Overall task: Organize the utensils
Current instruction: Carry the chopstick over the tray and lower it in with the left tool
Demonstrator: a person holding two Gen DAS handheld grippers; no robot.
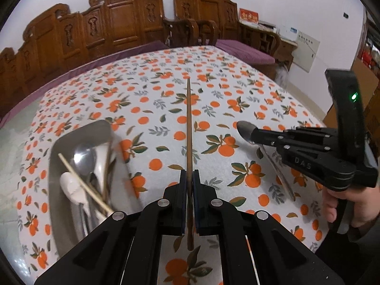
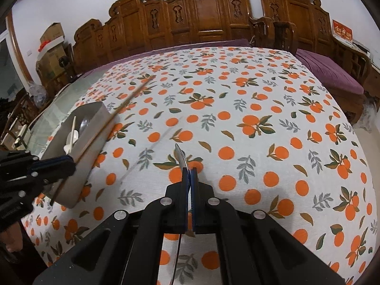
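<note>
My left gripper [image 1: 189, 174] is shut on a brown chopstick [image 1: 189, 123] that points forward above the table. It also shows in the right wrist view [image 2: 68, 162], with the chopstick [image 2: 114, 116] slanting over the tray. My right gripper [image 2: 190, 174] is shut on a metal spoon [image 2: 181, 156], bowl forward, above the tablecloth. In the left wrist view the right gripper [image 1: 254, 135] holds the spoon [image 1: 244, 129] at the right. A grey tray [image 1: 71, 137] at the left holds spoons and chopsticks, among them a metal spoon [image 1: 83, 159] and a pale chopstick [image 1: 83, 185].
The table has a white cloth with an orange print [image 2: 261, 123]. Carved wooden chairs [image 2: 201, 16] with purple cushions [image 2: 330, 71] stand along the far side. The tray [image 2: 93, 123] sits near the table's left edge. A hand [image 1: 344, 204] holds the right gripper.
</note>
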